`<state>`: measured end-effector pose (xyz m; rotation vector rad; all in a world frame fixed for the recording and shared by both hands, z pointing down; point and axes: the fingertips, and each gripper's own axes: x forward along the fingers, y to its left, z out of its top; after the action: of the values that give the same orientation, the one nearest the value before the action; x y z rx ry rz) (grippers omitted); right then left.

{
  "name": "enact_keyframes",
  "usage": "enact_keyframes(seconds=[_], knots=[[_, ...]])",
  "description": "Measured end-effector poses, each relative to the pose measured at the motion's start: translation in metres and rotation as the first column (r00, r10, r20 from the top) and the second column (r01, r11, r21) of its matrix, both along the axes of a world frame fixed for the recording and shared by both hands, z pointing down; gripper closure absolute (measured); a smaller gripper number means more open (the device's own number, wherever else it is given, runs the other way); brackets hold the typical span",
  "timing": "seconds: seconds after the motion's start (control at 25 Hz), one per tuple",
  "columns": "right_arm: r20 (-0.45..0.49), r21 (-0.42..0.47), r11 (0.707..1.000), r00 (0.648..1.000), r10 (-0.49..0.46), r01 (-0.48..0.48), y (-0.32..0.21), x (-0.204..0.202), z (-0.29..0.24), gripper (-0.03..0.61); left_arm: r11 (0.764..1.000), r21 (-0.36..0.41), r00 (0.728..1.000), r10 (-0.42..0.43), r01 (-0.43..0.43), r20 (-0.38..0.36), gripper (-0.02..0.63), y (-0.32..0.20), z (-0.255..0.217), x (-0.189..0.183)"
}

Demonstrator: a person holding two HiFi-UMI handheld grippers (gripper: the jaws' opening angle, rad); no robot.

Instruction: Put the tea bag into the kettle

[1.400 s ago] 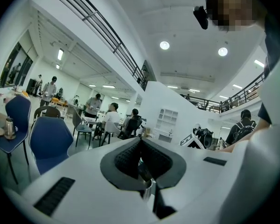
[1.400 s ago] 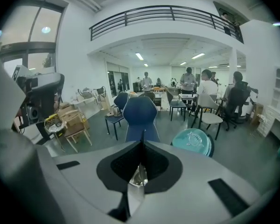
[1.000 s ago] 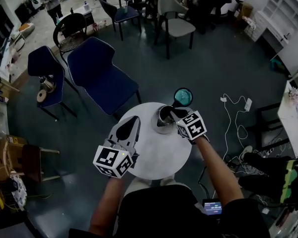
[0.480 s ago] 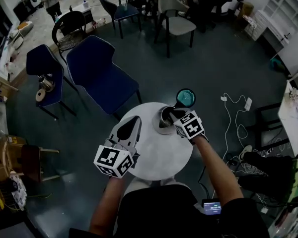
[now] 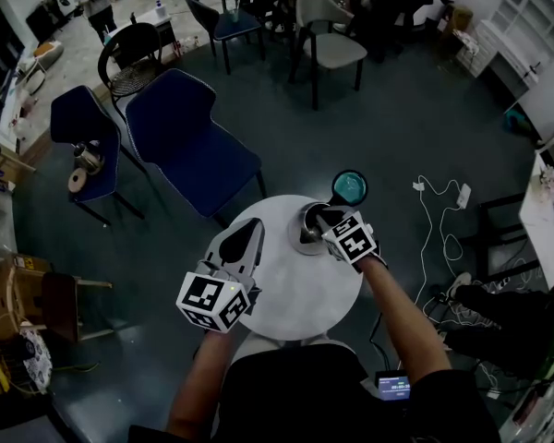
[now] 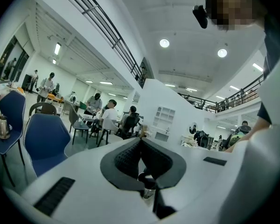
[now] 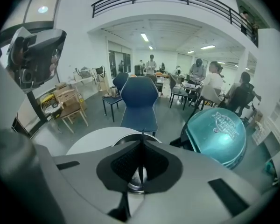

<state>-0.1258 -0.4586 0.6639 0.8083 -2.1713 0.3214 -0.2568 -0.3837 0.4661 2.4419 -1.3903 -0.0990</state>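
Observation:
The steel kettle stands on the round white table, its teal lid swung open on the far side. My right gripper hovers over the kettle's mouth. In the right gripper view the right gripper is shut on a thin tea bag string that pokes past the tips; the kettle's metal inside shows below, the lid to the right. The bag itself is hidden. My left gripper is shut and empty over the table's left half, and the left gripper points out at the room.
Two blue chairs stand just beyond the table's far left edge. A power strip and cables lie on the floor to the right. People sit at tables far back. Boxes and clutter line the left wall.
My right gripper has edged a little closer over the kettle's opening. The left gripper has stayed where it was.

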Motion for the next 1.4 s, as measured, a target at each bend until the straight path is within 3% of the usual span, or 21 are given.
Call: enact_keyframes(seconds=[0.44,0.8,1.24,1.4], knots=[[-0.047,0.011,0.999,0.998,-0.031,0.031,0.0,-0.002,0.01,0.558,1.0,-0.007,1.0,0.015,-0.015,0.002,0.598,-0.007,0.002,-0.003],[0.072,-0.01,1.0,0.997,0.02,-0.019,-0.003,0.003,-0.003,0.558,1.0,-0.012,1.0,0.023,-0.023,-0.008,0.598,-0.007,0.003,0.005],[0.161,0.062,0.997,0.986,0.04,-0.05,-0.003,0.028,-0.05,0.56,1.0,0.004,1.0,0.03,-0.031,0.007,0.598,-0.007,-0.006,0.031],[0.236,0.09,0.994,0.971,0.036,-0.059,-0.001,0.037,-0.081,0.56,0.998,0.007,0.998,0.056,-0.056,0.009,0.598,-0.006,-0.011,0.051]])
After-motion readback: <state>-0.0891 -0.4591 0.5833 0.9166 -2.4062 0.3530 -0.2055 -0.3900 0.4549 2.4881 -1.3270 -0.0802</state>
